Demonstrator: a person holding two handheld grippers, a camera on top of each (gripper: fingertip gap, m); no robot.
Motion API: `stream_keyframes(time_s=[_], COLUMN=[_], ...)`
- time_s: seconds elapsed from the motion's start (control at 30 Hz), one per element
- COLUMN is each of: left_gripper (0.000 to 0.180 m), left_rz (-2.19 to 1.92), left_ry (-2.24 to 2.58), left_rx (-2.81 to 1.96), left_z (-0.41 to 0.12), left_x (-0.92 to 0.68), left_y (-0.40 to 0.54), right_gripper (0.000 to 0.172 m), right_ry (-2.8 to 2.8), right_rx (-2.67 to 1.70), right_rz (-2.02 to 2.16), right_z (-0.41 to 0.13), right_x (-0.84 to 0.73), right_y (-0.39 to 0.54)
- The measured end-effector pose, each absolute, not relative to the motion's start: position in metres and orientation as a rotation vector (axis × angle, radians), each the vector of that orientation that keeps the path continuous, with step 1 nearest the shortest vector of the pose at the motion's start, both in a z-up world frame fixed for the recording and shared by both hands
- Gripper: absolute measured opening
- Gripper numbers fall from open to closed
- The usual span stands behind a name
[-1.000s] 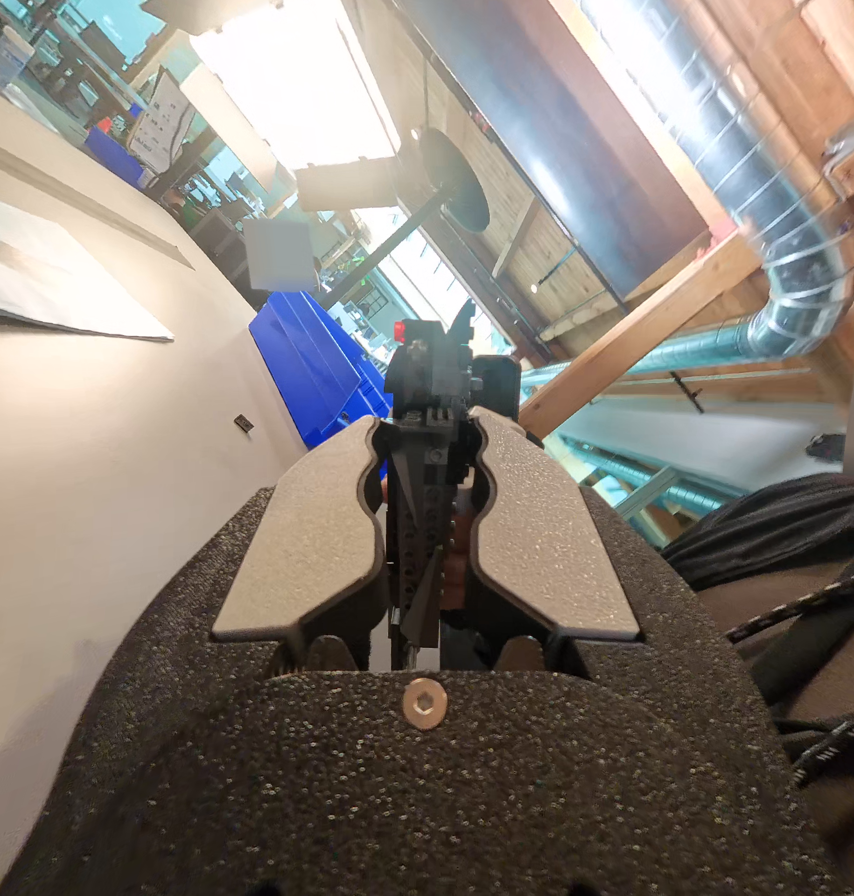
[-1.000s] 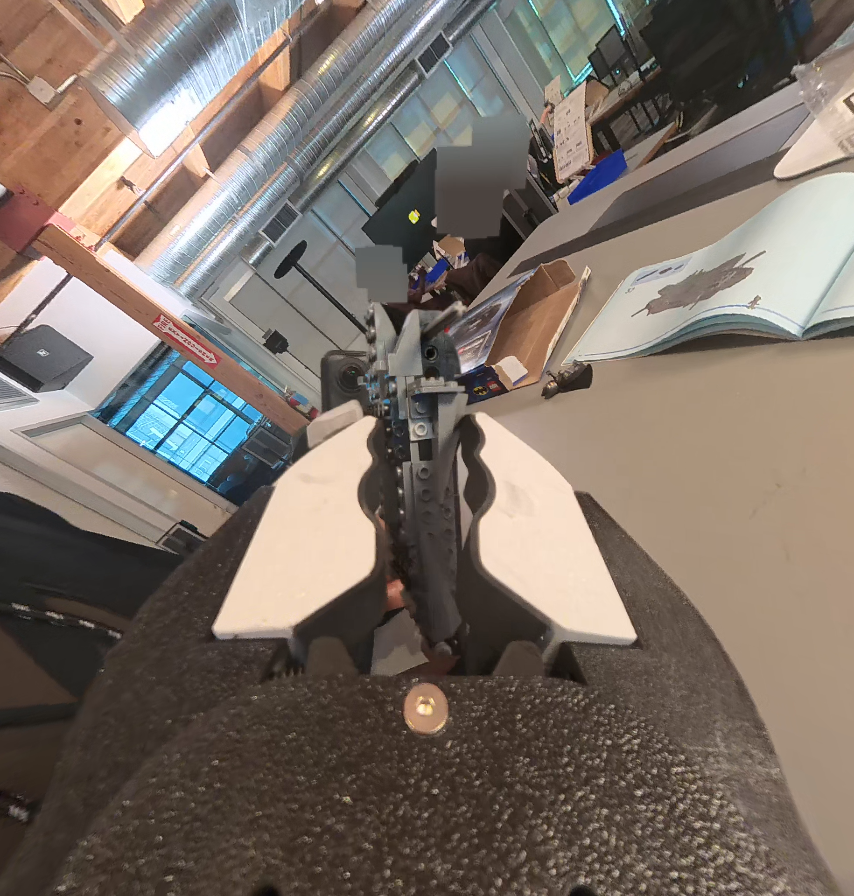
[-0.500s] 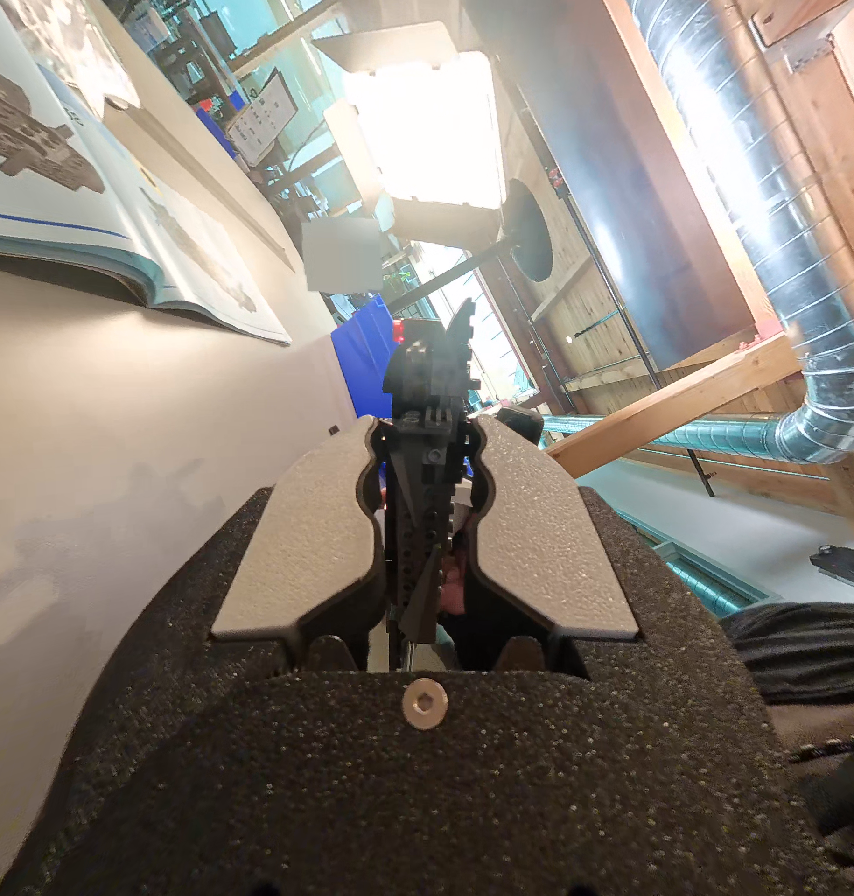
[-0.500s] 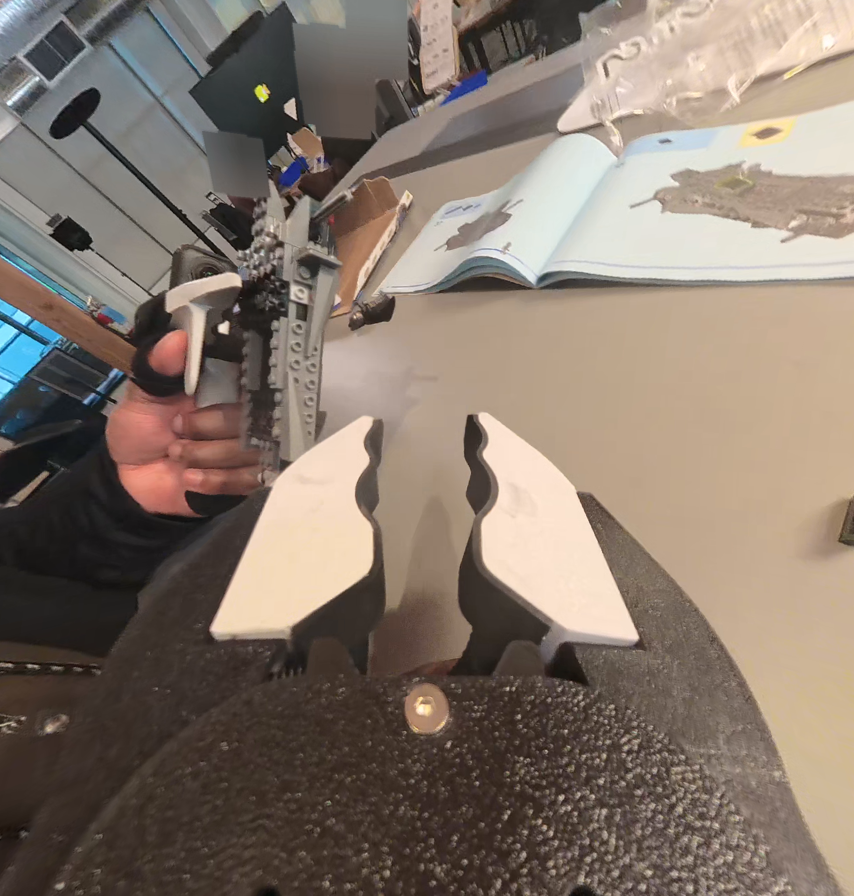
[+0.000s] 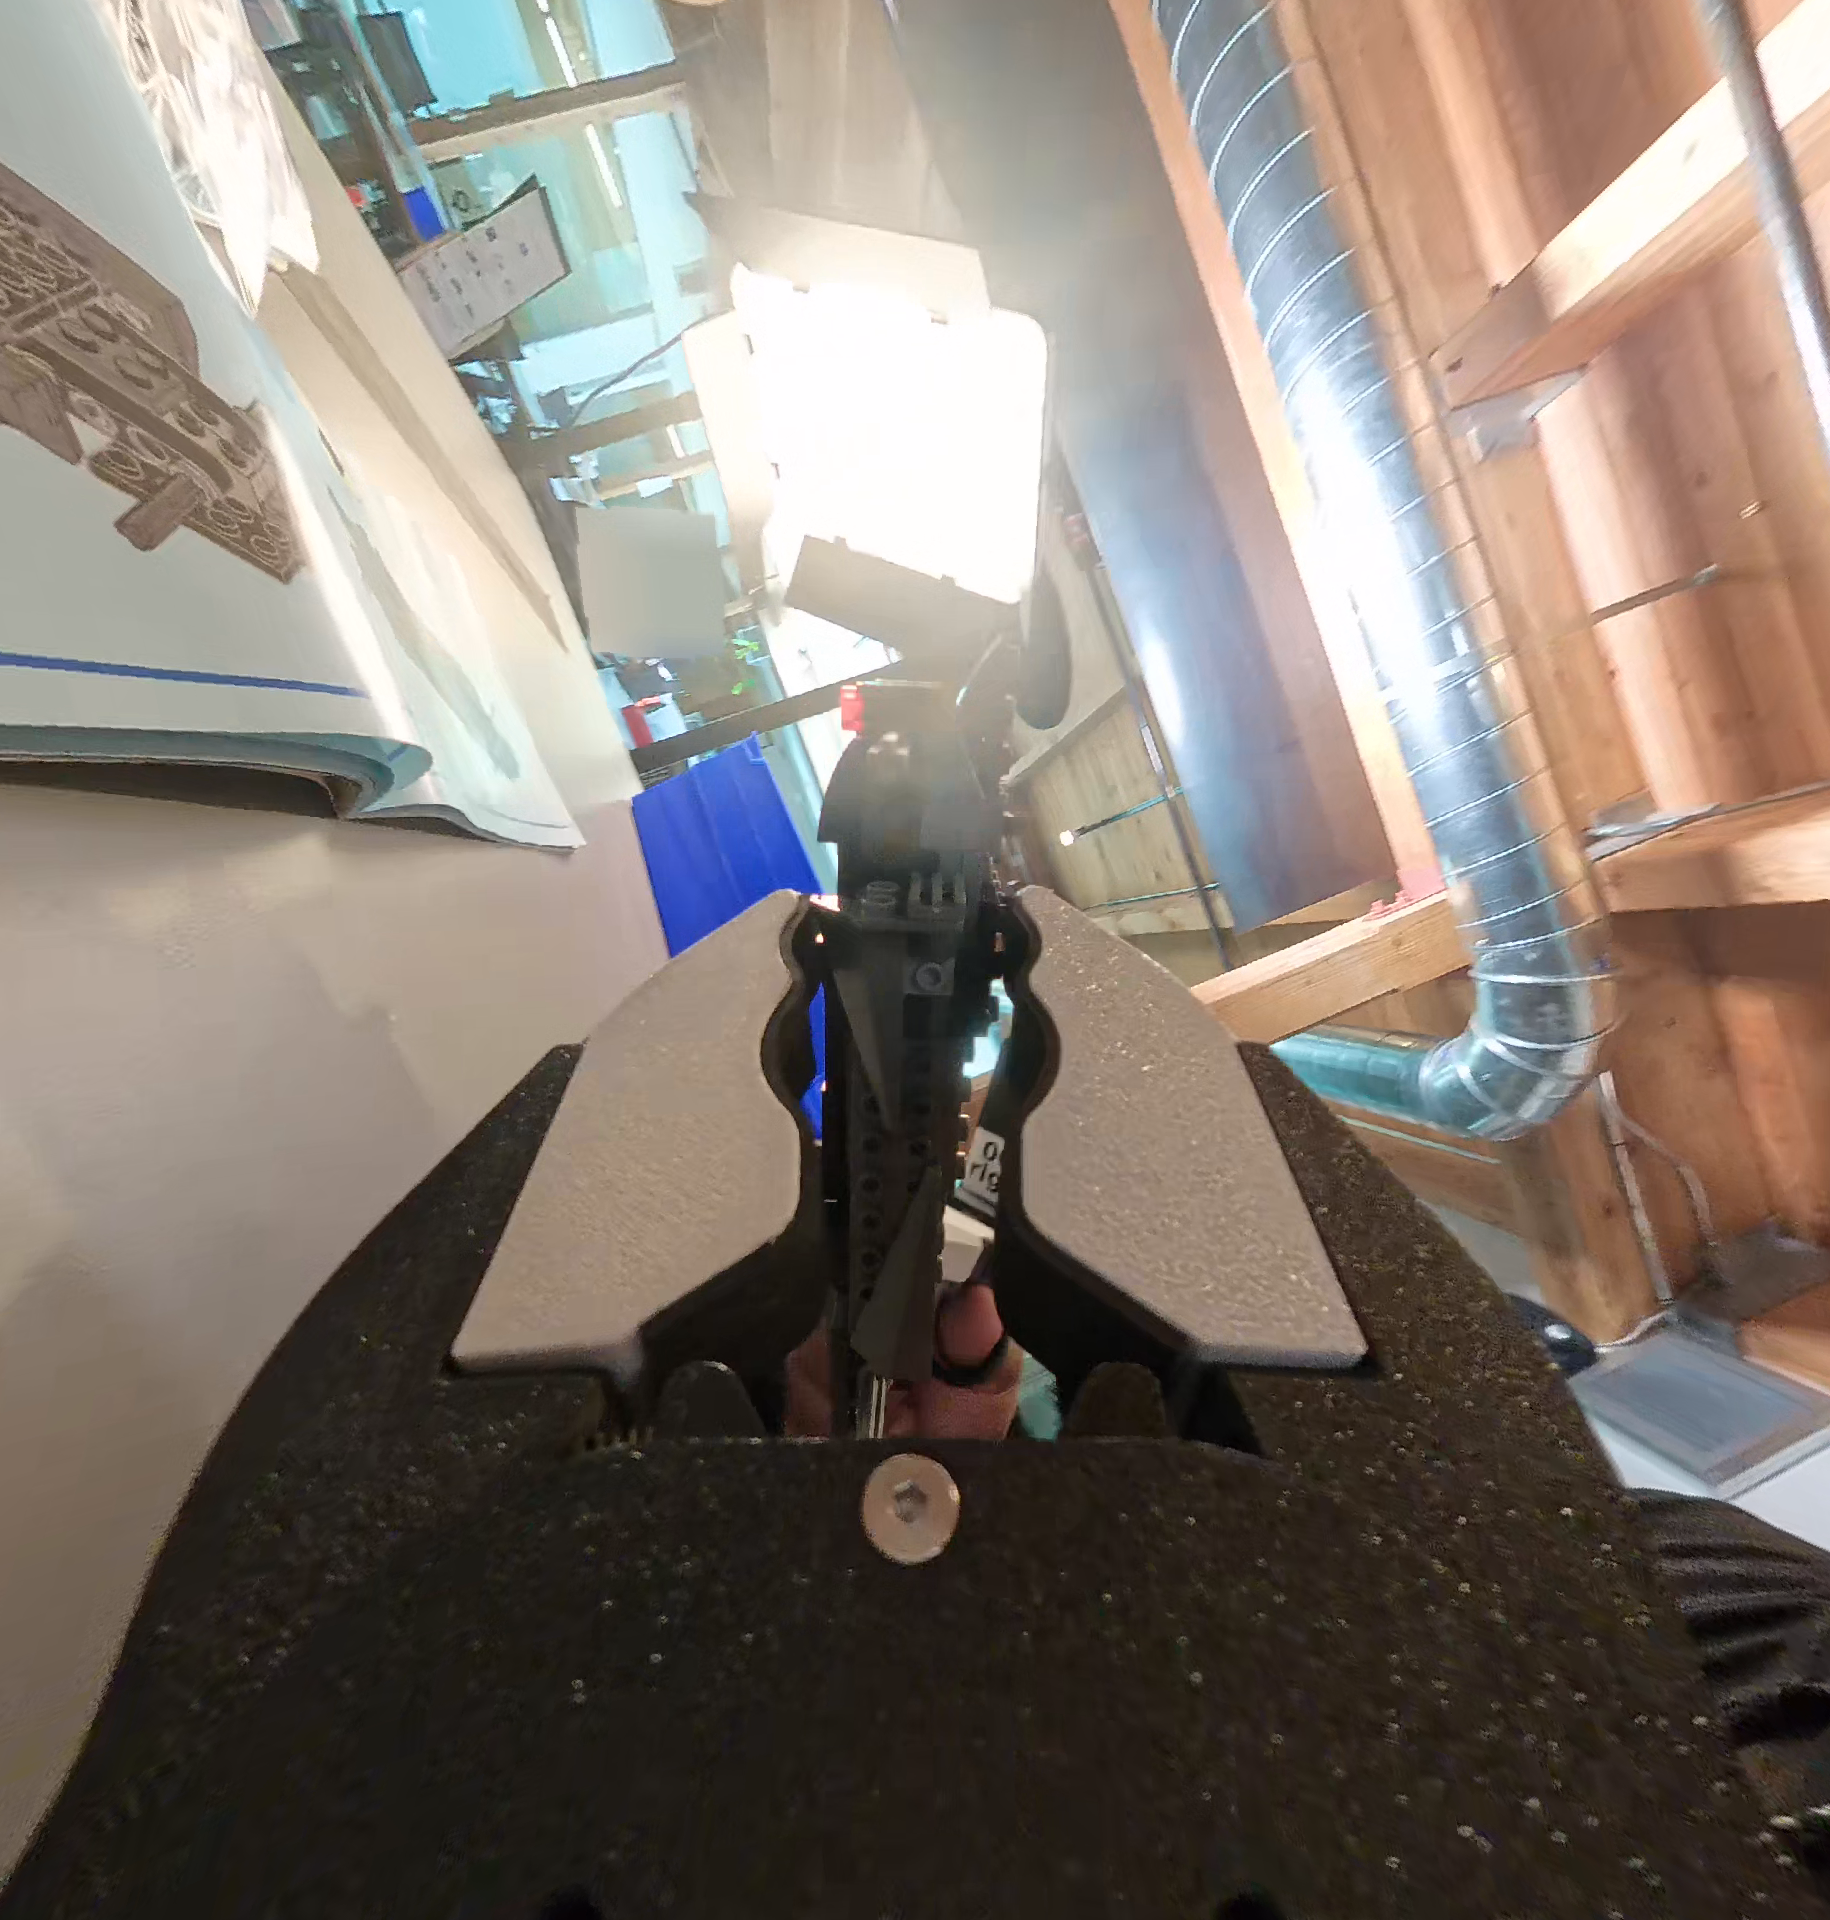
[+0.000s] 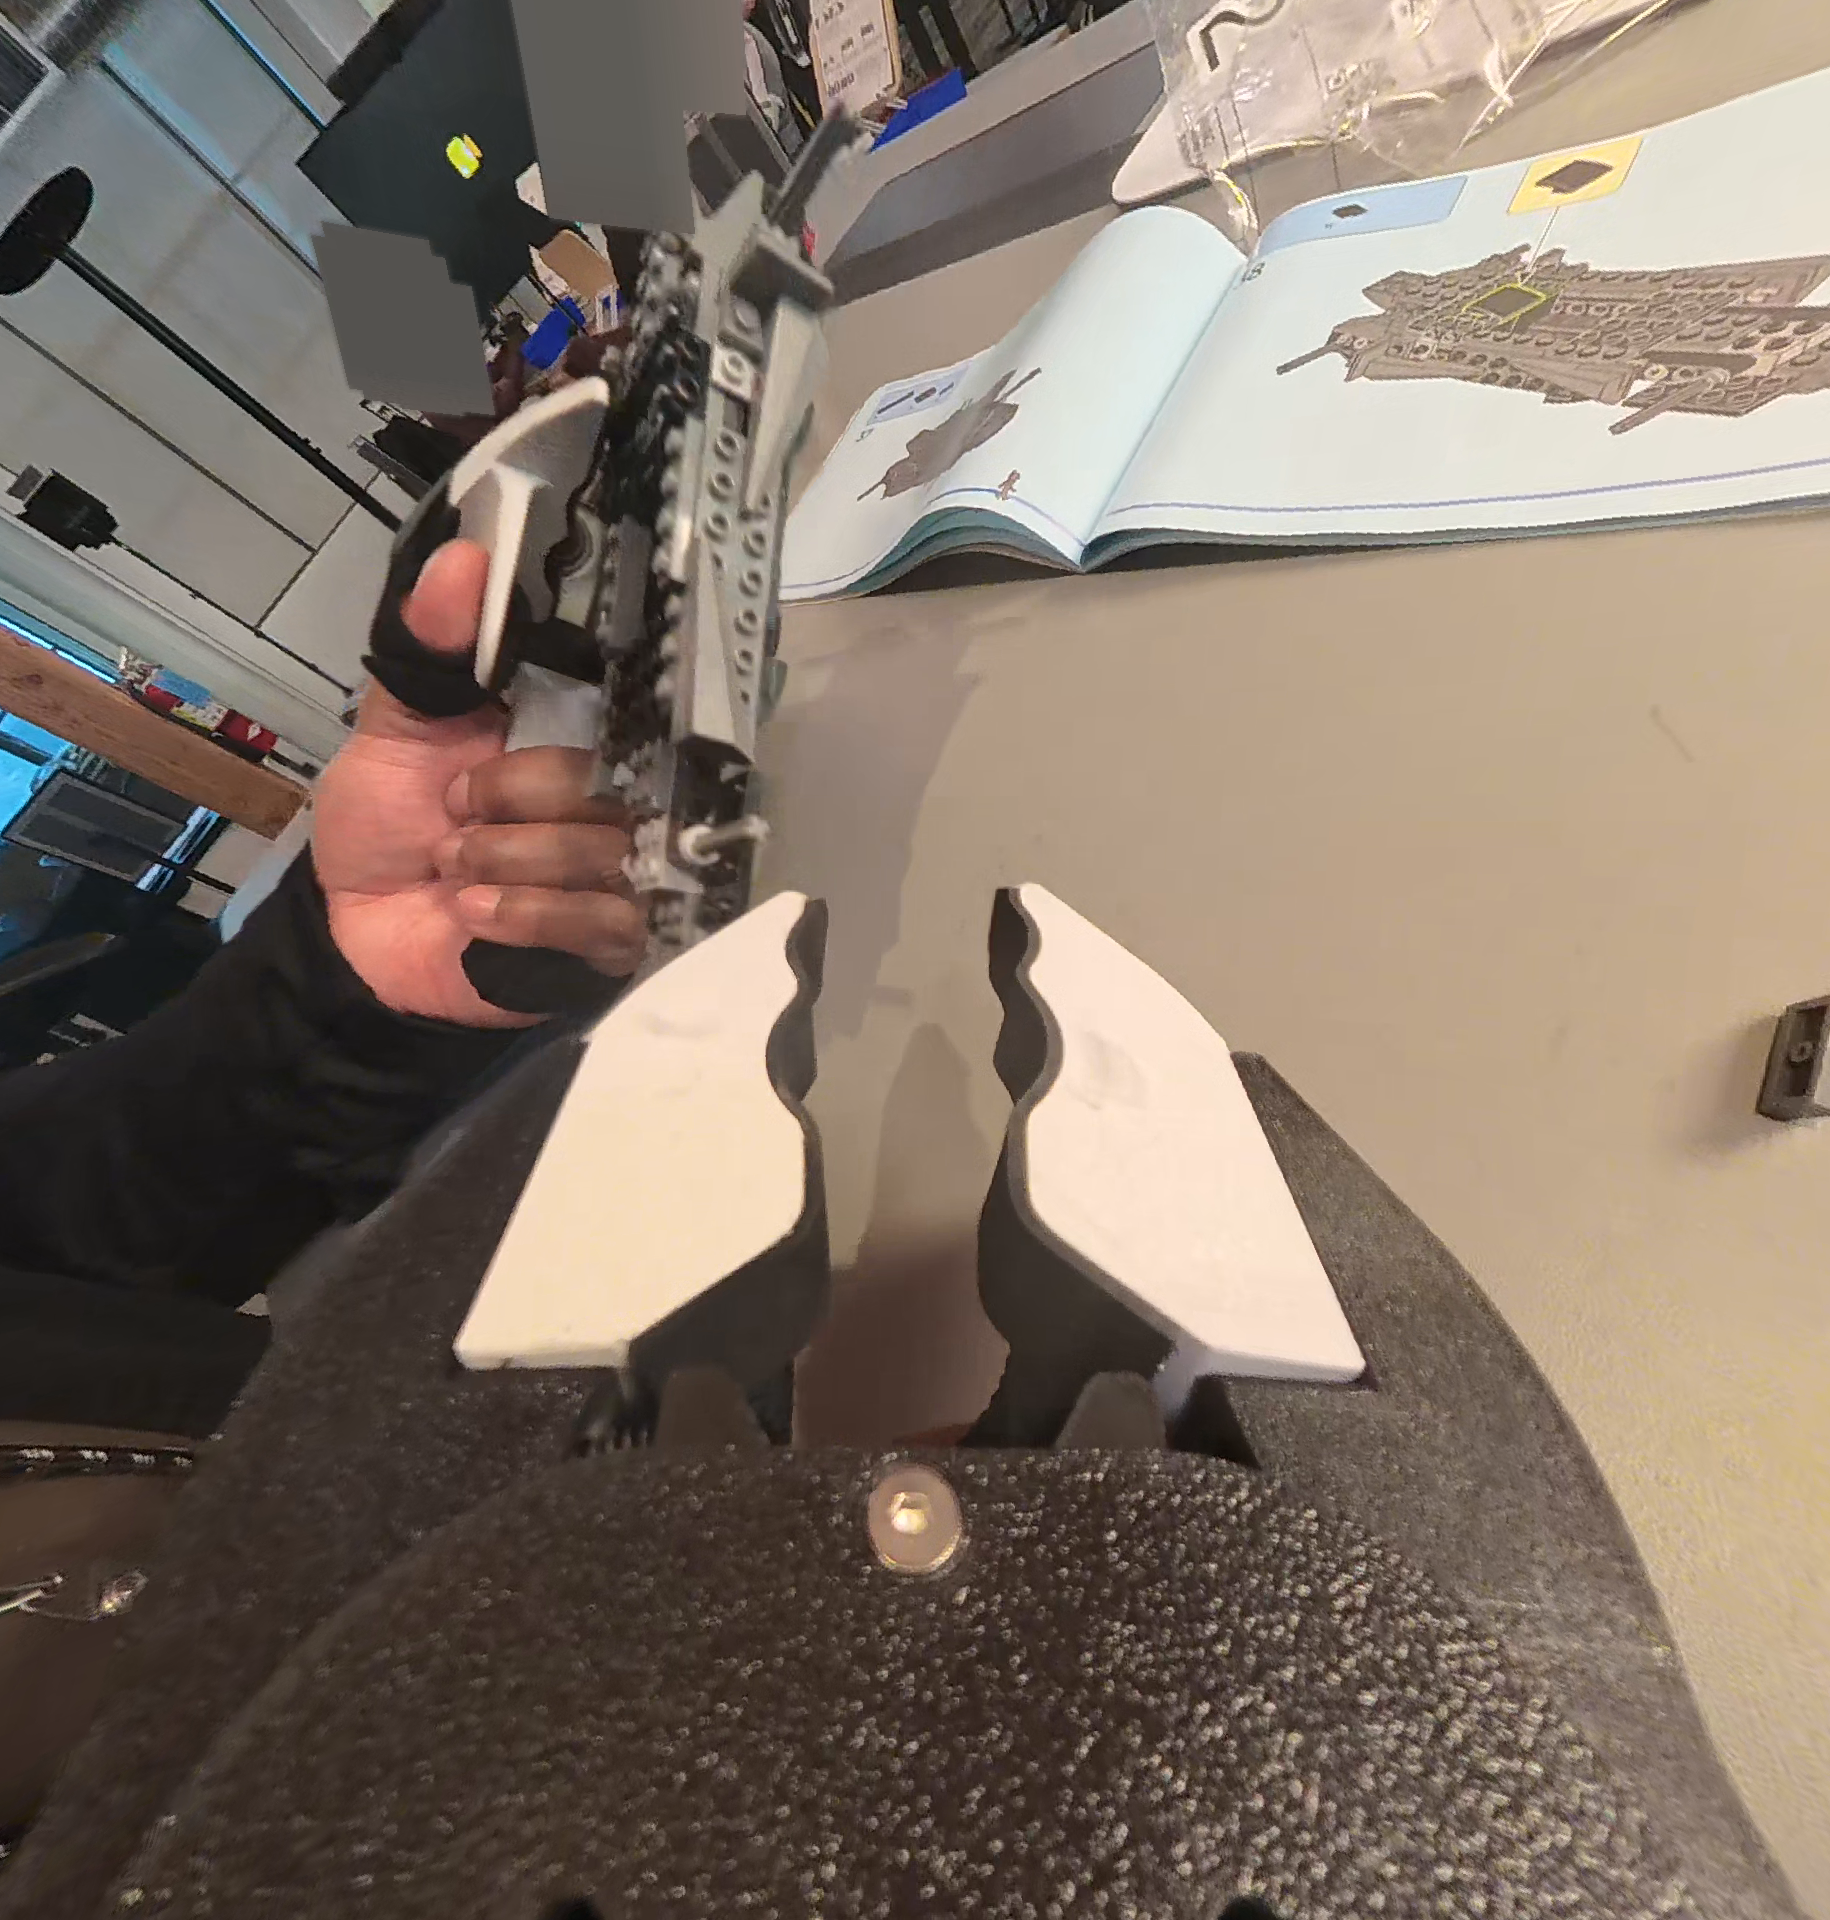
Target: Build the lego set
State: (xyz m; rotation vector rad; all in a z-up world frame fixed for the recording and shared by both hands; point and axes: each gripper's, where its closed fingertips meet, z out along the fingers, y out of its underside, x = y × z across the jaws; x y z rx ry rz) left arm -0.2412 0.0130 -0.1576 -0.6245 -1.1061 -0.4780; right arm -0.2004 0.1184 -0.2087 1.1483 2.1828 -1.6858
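Grey table [image 6: 1410, 831] bearing open booklet [image 6: 1306, 416]. Brick model [image 6: 703, 540] upright, pinched in left gripper [image 5: 911, 914], hand [image 6: 443, 831] behind. Right gripper [image 6: 900, 914] spread, bare. Small grey brick [image 6: 1815, 1055] nearby, right.

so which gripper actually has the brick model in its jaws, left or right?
The left gripper: its fingers close around the dark grey brick model. The right gripper stands open over bare table, with nothing between its fingers.

Right tongs [image 6: 903, 914] released brick model [image 6: 703, 540]; left tongs [image 5: 911, 914] alone hold it.
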Motion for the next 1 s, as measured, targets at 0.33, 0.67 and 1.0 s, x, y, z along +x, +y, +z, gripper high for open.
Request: stream_keyframes(time_s=[0.33,0.67,1.0], left_gripper=[0.034,0.034,0.034], left_rz=[-0.580,-0.526,-0.455], left_ry=[-1.078,-1.098,-1.019], left_rx=[-0.542,-0.609,-0.643], left_z=[-0.158,-0.158,-0.141], left_x=[-0.240,-0.242,-0.291], left_y=[0.006,0.015,0.045], right_gripper=[0.028,0.022,0.022], right_ry=[2.219,2.227,2.203], right_rx=[1.177,1.184,1.133], right_rz=[-1.650,-1.685,-1.700], right_z=[-0.214,-0.212,-0.209], right_x=[-0.202,-0.203,-0.200], right_y=[0.118,0.121,0.120])
